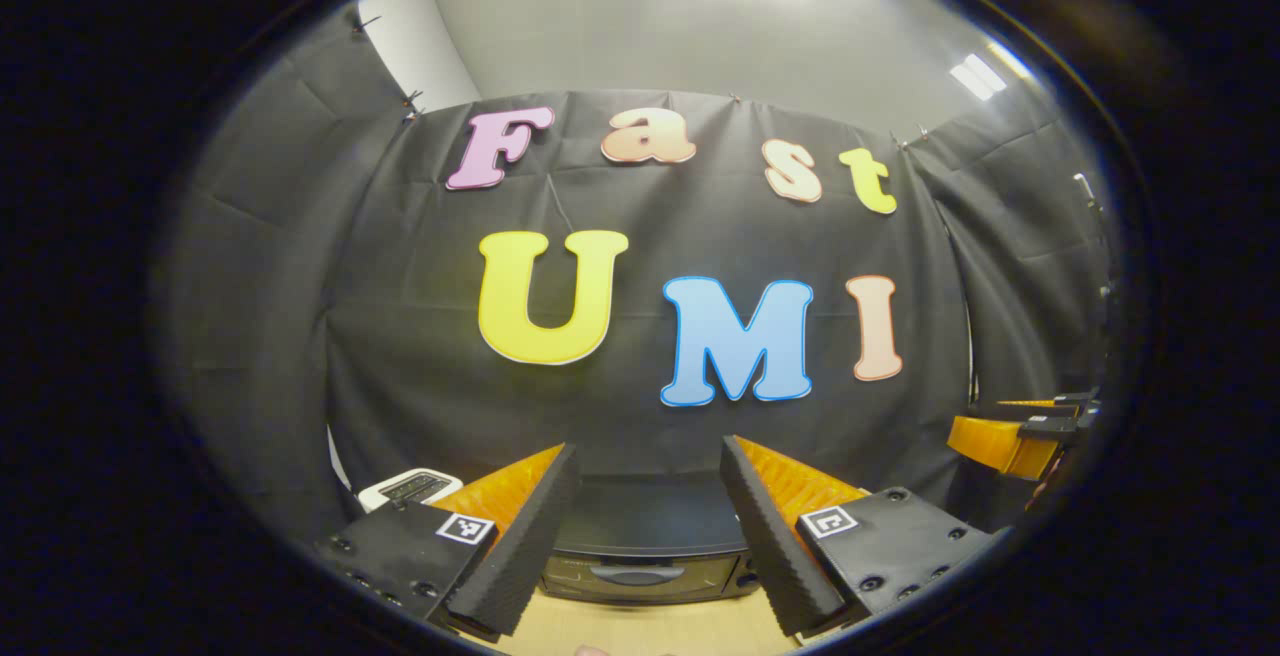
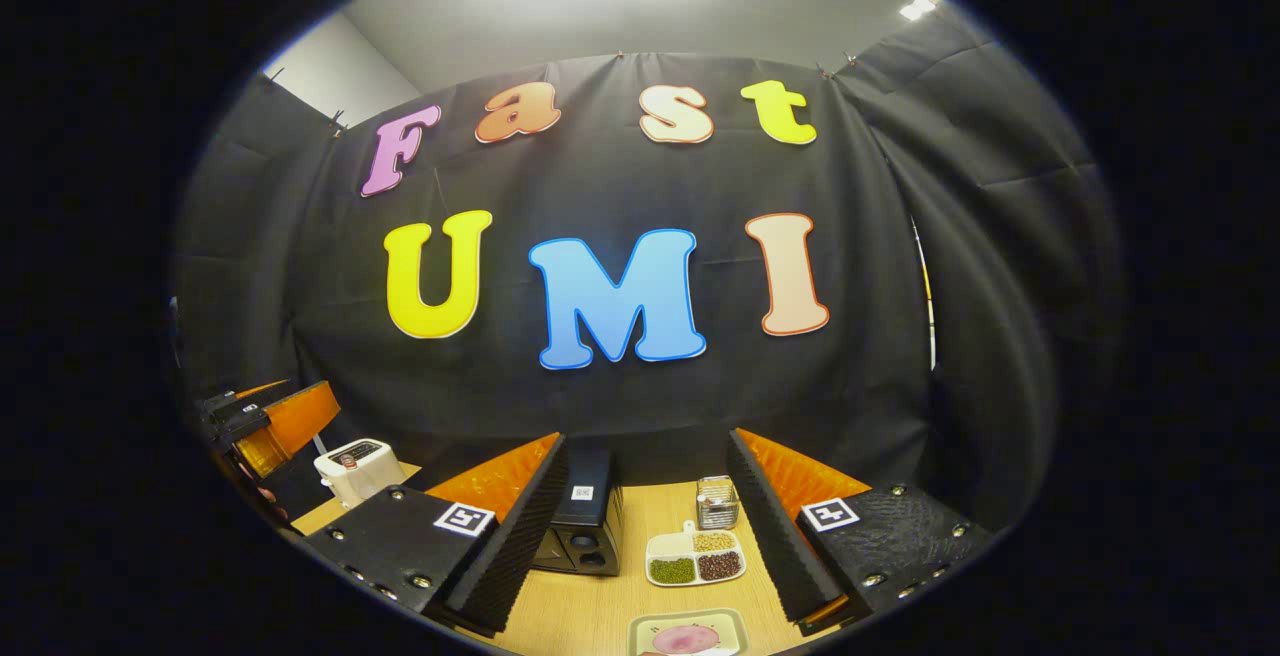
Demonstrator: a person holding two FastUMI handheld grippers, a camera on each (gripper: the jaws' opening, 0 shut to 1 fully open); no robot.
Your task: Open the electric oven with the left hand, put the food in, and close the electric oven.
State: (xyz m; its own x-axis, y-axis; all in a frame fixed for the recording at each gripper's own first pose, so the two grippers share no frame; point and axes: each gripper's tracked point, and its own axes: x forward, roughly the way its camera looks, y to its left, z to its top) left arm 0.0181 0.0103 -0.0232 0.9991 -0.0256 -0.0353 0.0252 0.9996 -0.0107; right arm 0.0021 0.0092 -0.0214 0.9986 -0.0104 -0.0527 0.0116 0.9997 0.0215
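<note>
Black electric oven sits shut ahead of my spread left hand-held gripper; beyond my spread right hand-held gripper, a divided dish and pink plate.

Left gripper, ribbed wedge fingers, screwed plates outside them, square tag markers beside each; right gripper alike.

One oven, one toaster, one divided dish, one tray, one wire basket.
</note>
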